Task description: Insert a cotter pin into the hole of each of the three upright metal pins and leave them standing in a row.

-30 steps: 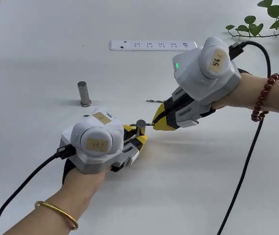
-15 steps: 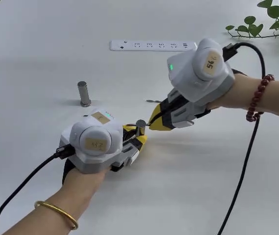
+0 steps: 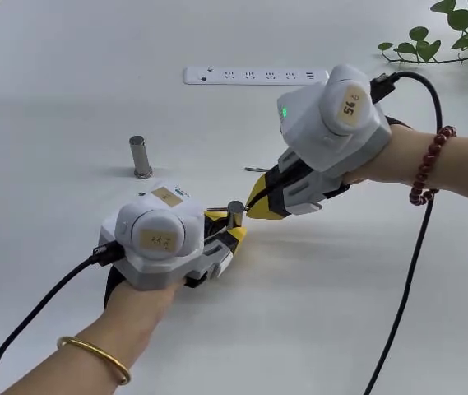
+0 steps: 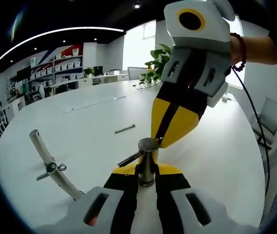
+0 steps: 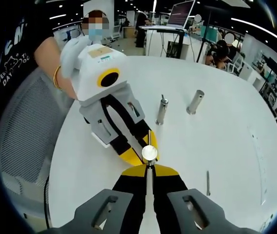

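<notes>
My left gripper (image 3: 232, 227) is shut on an upright metal pin (image 3: 235, 211), which stands between its jaws (image 4: 147, 170). The right gripper (image 3: 255, 206) comes in from the right, shut on a cotter pin (image 4: 129, 158). That cotter pin passes through the hole near the top of the metal pin (image 4: 148, 158), and its tip sticks out on the far side. From the right gripper (image 5: 149, 168), the pin's round top (image 5: 149, 152) sits right at the jaw tips. A second metal pin (image 5: 162, 109) stands with a cotter pin through it. A third, plain pin (image 3: 141, 156) stands farther back.
One loose cotter pin (image 3: 258, 169) lies on the white table behind the grippers. A white power strip (image 3: 254, 76) sits at the far edge and plant leaves (image 3: 431, 41) at the back right. Cables trail from both grippers toward me.
My right gripper has moved slightly left toward the held metal pin, bringing the cotter pin farther through its hole. The left gripper has stayed put.
</notes>
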A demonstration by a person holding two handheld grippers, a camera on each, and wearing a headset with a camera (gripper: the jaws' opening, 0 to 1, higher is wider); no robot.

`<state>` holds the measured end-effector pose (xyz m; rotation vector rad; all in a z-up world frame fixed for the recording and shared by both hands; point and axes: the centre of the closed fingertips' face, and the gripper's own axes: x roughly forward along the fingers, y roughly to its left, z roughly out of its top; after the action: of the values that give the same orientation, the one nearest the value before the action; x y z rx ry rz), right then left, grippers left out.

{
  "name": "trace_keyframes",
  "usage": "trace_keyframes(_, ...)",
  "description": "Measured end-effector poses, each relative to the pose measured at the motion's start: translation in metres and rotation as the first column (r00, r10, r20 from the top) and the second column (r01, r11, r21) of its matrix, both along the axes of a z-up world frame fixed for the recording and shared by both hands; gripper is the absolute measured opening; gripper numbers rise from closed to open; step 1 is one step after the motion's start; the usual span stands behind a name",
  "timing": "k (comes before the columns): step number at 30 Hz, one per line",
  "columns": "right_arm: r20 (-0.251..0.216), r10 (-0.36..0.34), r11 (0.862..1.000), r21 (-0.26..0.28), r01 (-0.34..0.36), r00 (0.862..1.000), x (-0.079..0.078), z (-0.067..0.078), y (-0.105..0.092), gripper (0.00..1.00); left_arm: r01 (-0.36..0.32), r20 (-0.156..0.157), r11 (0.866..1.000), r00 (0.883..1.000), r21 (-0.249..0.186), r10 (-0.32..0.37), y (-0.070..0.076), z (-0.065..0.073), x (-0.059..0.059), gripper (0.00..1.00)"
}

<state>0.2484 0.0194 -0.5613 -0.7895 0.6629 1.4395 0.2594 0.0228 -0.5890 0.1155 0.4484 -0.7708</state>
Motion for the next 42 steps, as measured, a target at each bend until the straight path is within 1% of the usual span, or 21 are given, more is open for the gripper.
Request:
trace_keyframes(3, -0.002, -0.004, 1.000, 0.001, 0.004, 1.000, 0.000, 0.000, 0.000, 0.00, 0.000, 0.003, 1.000, 1.000, 0.004, 0.000, 0.000, 0.000, 0.000, 0.10)
trace_keyframes(9, -0.004, -0.015, 1.000, -0.001, 0.015, 1.000, 0.000, 0.000, 0.001, 0.00, -0.005, -0.003, 1.000, 1.000, 0.011, 0.005, 0.000, -0.001, 0.000, 0.11)
trace_keyframes(15, -0.003, -0.021, 1.000, -0.010, 0.021, 1.000, 0.000, -0.001, 0.000, 0.00, -0.007, -0.020, 1.000, 1.000, 0.005, 0.007, 0.001, -0.002, -0.001, 0.11)
trace_keyframes(18, -0.001, -0.029, 1.000, -0.007, 0.029, 1.000, 0.001, -0.001, 0.001, 0.05, -0.002, -0.037, 1.000, 0.999, 0.003, 0.002, 0.002, -0.004, -0.004, 0.13)
trace_keyframes(20, -0.004, -0.035, 0.999, 0.003, 0.035, 0.999, 0.001, 0.000, 0.002, 0.06, 0.008, -0.037, 1.000, 0.999, 0.007, -0.008, 0.002, -0.004, -0.006, 0.15)
trace_keyframes(22, -0.005, -0.038, 0.999, 0.014, 0.038, 0.999, 0.001, 0.003, 0.004, 0.08, 0.012, -0.039, 1.000, 0.999, 0.011, -0.011, 0.003, -0.004, -0.007, 0.17)
trace_keyframes(24, -0.009, -0.042, 0.999, 0.022, 0.042, 0.999, 0.000, 0.005, 0.007, 0.11, 0.010, -0.037, 1.000, 0.999, 0.017, -0.010, 0.007, -0.003, -0.009, 0.20)
trace_keyframes(26, -0.007, -0.045, 0.999, 0.029, 0.045, 0.999, 0.000, 0.006, 0.011, 0.13, 0.011, -0.035, 1.000, 0.999, 0.017, -0.011, 0.010, -0.001, -0.011, 0.21)
trace_keyframes(31, -0.036, -0.071, 0.997, 0.035, 0.072, 0.997, -0.002, 0.005, 0.021, 0.16, 0.005, -0.038, 1.000, 0.999, 0.008, -0.004, 0.017, 0.003, -0.015, 0.27)
trace_keyframes(33, -0.037, -0.068, 0.997, 0.030, 0.069, 0.997, -0.004, 0.003, 0.023, 0.16, 0.004, -0.038, 1.000, 0.999, 0.013, -0.004, 0.020, 0.002, -0.016, 0.27)
trace_keyframes(35, -0.029, -0.060, 0.998, 0.020, 0.060, 0.998, -0.004, 0.001, 0.023, 0.15, 0.000, -0.042, 1.000, 0.999, 0.012, 0.000, 0.023, 0.003, -0.018, 0.29)
trace_keyframes(37, -0.032, -0.064, 0.998, 0.025, 0.065, 0.997, -0.003, 0.000, 0.023, 0.13, 0.001, -0.042, 1.000, 0.999, 0.015, -0.001, 0.026, 0.003, -0.020, 0.29)
trace_keyframes(40, -0.033, -0.069, 0.997, 0.019, 0.070, 0.997, -0.003, -0.002, 0.022, 0.11, 0.005, -0.043, 1.000, 0.999, 0.019, -0.004, 0.028, 0.004, -0.023, 0.31)
trace_keyframes(41, -0.032, -0.069, 0.997, 0.018, 0.069, 0.997, -0.002, -0.003, 0.022, 0.11, 0.002, -0.045, 1.000, 0.999, 0.013, -0.002, 0.029, 0.005, -0.024, 0.31)
trace_keyframes(42, -0.031, -0.065, 0.998, 0.019, 0.065, 0.997, -0.003, -0.004, 0.022, 0.10, -0.001, -0.053, 1.000, 0.999, 0.001, 0.001, 0.029, 0.007, -0.025, 0.31)
